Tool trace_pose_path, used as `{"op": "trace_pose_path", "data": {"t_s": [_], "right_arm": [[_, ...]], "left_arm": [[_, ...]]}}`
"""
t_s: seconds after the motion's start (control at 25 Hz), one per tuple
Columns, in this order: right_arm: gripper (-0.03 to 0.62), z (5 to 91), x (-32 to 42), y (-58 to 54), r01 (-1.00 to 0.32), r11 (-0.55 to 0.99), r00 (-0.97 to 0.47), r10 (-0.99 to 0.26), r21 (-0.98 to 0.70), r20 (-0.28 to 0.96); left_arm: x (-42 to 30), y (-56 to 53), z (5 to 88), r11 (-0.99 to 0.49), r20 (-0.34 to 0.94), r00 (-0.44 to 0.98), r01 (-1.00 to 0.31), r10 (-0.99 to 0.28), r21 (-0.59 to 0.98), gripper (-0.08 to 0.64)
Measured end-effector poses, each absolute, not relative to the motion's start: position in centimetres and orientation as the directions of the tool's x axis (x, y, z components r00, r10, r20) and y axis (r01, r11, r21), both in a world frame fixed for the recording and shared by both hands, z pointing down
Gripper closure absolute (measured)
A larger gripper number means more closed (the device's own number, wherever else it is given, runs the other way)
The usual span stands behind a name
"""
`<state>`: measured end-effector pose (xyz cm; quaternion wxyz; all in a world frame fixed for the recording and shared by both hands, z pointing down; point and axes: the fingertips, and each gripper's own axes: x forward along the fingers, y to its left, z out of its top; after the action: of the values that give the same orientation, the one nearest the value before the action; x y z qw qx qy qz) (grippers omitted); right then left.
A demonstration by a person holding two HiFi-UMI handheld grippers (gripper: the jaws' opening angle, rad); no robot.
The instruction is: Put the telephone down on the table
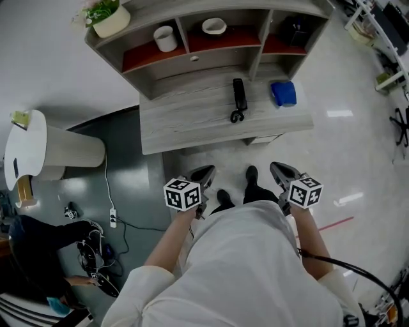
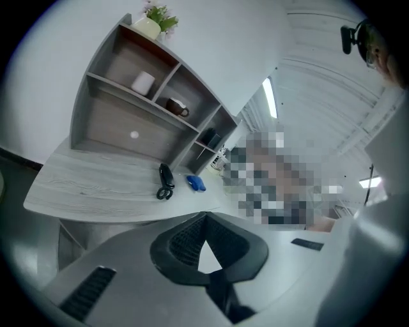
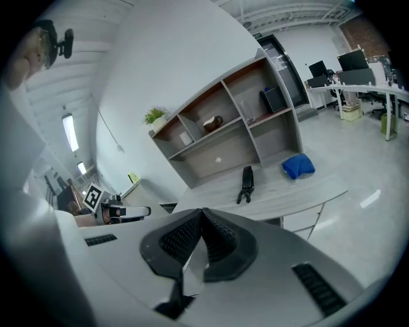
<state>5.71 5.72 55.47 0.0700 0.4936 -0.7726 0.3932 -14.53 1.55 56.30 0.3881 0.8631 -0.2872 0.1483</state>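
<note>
The black telephone handset [image 1: 239, 96] lies flat on the grey wooden table [image 1: 192, 128], its coiled cord bunched at the near end. It also shows in the left gripper view [image 2: 165, 179] and the right gripper view [image 3: 246, 181]. My left gripper [image 1: 203, 174] and right gripper [image 1: 281, 171] are held close to my waist, well back from the table's front edge. Both are shut with nothing between the pads. The left gripper's tips [image 2: 204, 216] and the right gripper's tips [image 3: 202, 211] meet in their own views.
A blue cloth-like thing [image 1: 283, 93] lies to the right of the handset. A shelf unit behind holds a white cup [image 1: 165, 38], a bowl [image 1: 214, 26] and a potted plant [image 1: 105, 14]. A white round-topped stand [image 1: 25, 153] and a power strip [image 1: 113, 217] are at the left.
</note>
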Motion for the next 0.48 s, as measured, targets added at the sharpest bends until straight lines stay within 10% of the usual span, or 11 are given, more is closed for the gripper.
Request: {"op": "trace_pose_path", "data": {"t_s": [0.48], "right_arm": [[0.575, 53.9, 8.8, 8.5, -0.765, 0.257, -0.568, -0.702, -0.59, 0.431]], "left_arm": [[-10.6, 5.6, 54.8, -0.46, 0.419, 0.793, -0.602, -0.442, 0.653, 0.551]]}}
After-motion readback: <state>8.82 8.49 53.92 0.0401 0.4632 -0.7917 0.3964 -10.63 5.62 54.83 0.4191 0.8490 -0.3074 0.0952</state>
